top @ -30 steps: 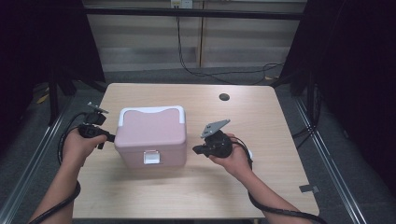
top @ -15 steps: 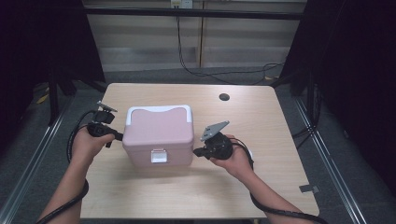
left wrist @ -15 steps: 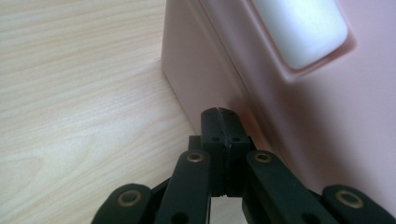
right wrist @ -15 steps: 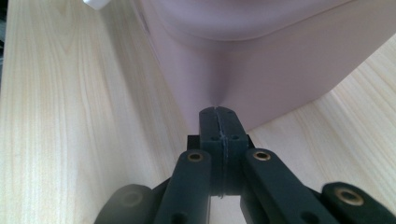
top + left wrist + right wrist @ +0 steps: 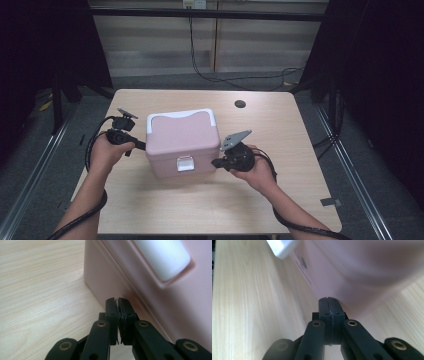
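A pink cooler box (image 5: 182, 142) with a white handle and a white front latch (image 5: 185, 163) stands on the wooden table (image 5: 280, 125). My left gripper (image 5: 141, 146) is at the box's left side. In the left gripper view its tips (image 5: 117, 300) rest against the pink wall (image 5: 150, 297) below the white handle (image 5: 162, 257). The jaws are shut with nothing between them, and only a hairline slit has just appeared at the tips. My right gripper (image 5: 215, 163) is shut and empty at the box's right side. Its tips (image 5: 328, 298) touch the wall (image 5: 362, 270).
A small dark hole (image 5: 240, 104) sits in the tabletop behind the box. Bare wood lies in front of the box and to its right. Black cables trail from both grippers. Metal rails run along the floor on either side of the table.
The box has slid to the right across the table, and my left gripper has travelled right with it. The right gripper has stayed about where it was.
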